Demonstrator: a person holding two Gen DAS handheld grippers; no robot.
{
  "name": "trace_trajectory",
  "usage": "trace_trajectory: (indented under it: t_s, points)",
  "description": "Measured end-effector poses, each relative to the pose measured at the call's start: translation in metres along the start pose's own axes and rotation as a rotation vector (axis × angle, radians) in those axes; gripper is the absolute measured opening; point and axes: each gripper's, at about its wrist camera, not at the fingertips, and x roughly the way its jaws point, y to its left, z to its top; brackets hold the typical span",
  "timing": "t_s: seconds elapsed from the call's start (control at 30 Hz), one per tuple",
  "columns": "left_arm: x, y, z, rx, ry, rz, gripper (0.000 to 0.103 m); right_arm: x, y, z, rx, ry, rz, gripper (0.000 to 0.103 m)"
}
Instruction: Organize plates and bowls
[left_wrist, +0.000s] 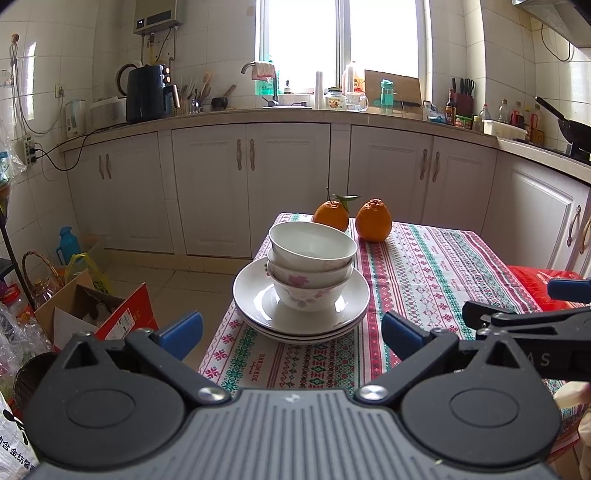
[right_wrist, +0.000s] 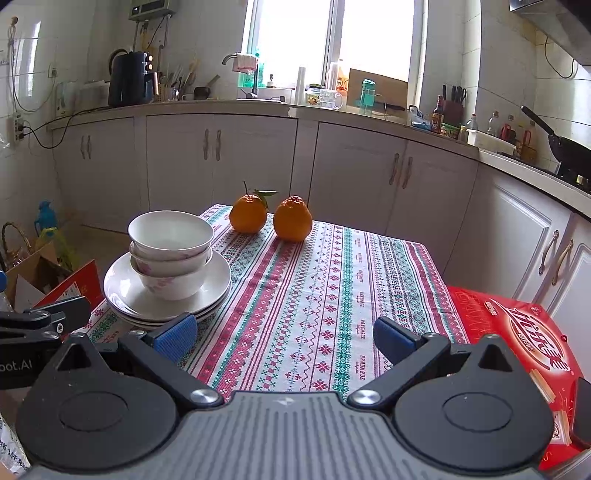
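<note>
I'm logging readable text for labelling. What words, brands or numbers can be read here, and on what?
"HANDMADE": woven along the tablecloth stripes.
"bot.AI", cut off: on the left tool body.
"A S", partial: on the right tool body.
Red box: large stylised characters, unreadable.
Counter bottles: too small.

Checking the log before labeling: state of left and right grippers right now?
Left gripper: open, holding nothing, fingers either side of the stack of bowls and plates, short of it.
Right gripper: open, holding nothing, over the tablecloth.
</note>
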Motion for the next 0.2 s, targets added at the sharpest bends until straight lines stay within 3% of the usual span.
trace_trajectory:
  t_s: [0.2]
  points:
    - [0.0008,-0.0021,0.0004,0.004,0.002,0.001,0.102,0.0011,-0.0021,-0.0007,0.004,0.0,-0.003,0.103]
